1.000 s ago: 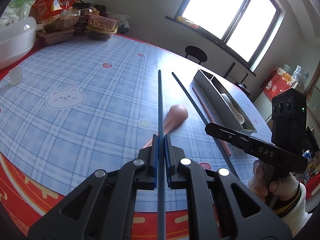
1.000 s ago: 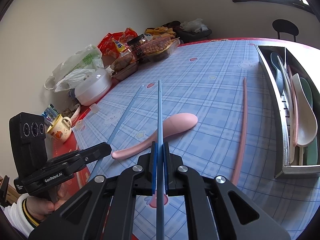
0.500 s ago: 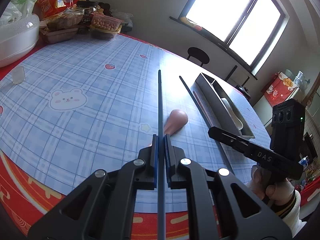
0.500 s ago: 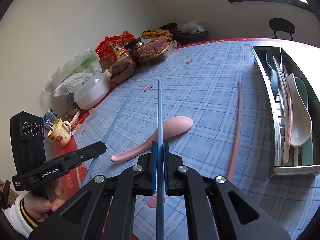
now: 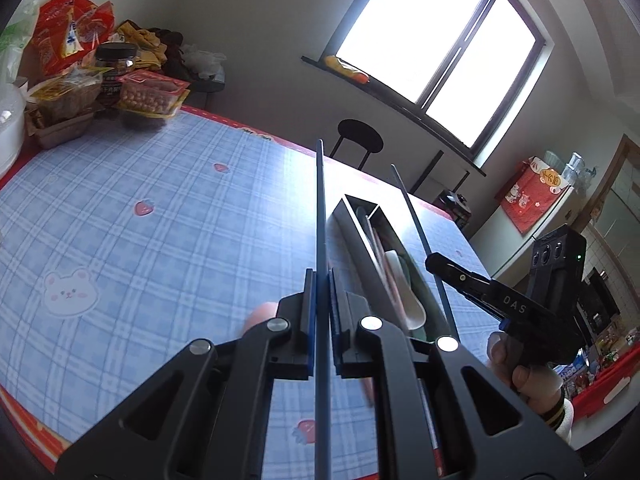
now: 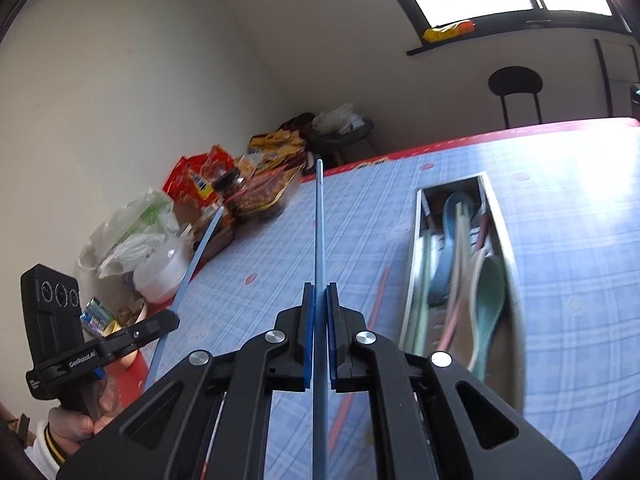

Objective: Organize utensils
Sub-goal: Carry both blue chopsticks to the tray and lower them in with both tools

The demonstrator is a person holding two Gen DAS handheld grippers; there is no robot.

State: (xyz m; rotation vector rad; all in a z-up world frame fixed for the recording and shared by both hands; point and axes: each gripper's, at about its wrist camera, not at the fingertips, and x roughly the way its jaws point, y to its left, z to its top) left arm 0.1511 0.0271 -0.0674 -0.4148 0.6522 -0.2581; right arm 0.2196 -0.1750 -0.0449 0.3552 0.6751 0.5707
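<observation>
My left gripper (image 5: pixel 319 276) is shut on a blue chopstick (image 5: pixel 320 208) that points forward above the table. My right gripper (image 6: pixel 319 290) is shut on a second blue chopstick (image 6: pixel 319 220). It also shows in the left wrist view (image 5: pixel 434 258), with its chopstick (image 5: pixel 412 212) raised over the metal utensil tray (image 5: pixel 356 224). The tray (image 6: pixel 416 248) holds several spoons and chopsticks. A pink chopstick (image 6: pixel 378 292) lies on the table left of the tray. The tip of a pink spoon (image 5: pixel 260 314) shows behind my left fingers.
The table has a blue checked cloth (image 5: pixel 160 220) with a red border. Snack bags, a jar and food boxes (image 5: pixel 100 84) crowd the far left corner, with a white container (image 6: pixel 160 272) beside them. A black stool (image 5: pixel 360 136) stands beyond the table.
Both grippers have risen and tilted up with their chopsticks and moved toward the tray. The pink spoon has slid almost out of sight below the fingers.
</observation>
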